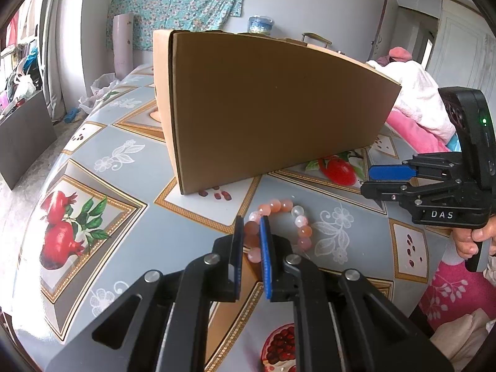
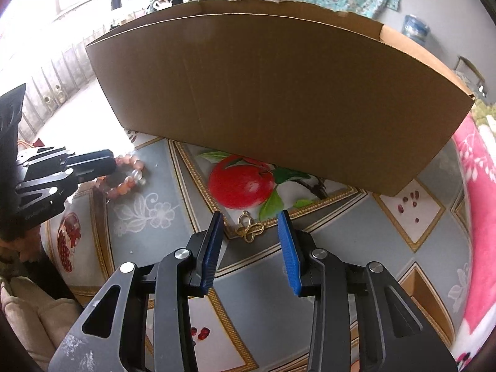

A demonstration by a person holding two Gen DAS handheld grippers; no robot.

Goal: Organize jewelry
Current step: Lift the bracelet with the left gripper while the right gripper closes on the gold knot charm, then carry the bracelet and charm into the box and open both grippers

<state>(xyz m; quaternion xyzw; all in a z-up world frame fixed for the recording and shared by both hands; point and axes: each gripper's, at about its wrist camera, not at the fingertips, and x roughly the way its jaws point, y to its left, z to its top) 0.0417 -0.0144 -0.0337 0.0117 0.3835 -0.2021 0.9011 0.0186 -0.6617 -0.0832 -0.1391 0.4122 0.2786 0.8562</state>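
Note:
A pink and orange bead bracelet (image 1: 290, 217) lies on the patterned tablecloth in front of a cardboard box (image 1: 272, 108). My left gripper (image 1: 251, 226) is shut on the bracelet's near-left beads. It also shows at the left of the right wrist view (image 2: 113, 162), on the bracelet (image 2: 127, 183). A small gold pendant (image 2: 249, 229) lies on the cloth between the fingers of my right gripper (image 2: 250, 217), which is open just above it. The right gripper also shows at the right of the left wrist view (image 1: 369, 179). The box (image 2: 279, 99) stands close behind the pendant.
The table (image 1: 148, 186) carries a pomegranate-print cloth. Pink and white bedding (image 1: 415, 105) lies to the right beyond the table edge. A dark panel (image 1: 24, 136) stands on the floor at the left. The box interior is hidden.

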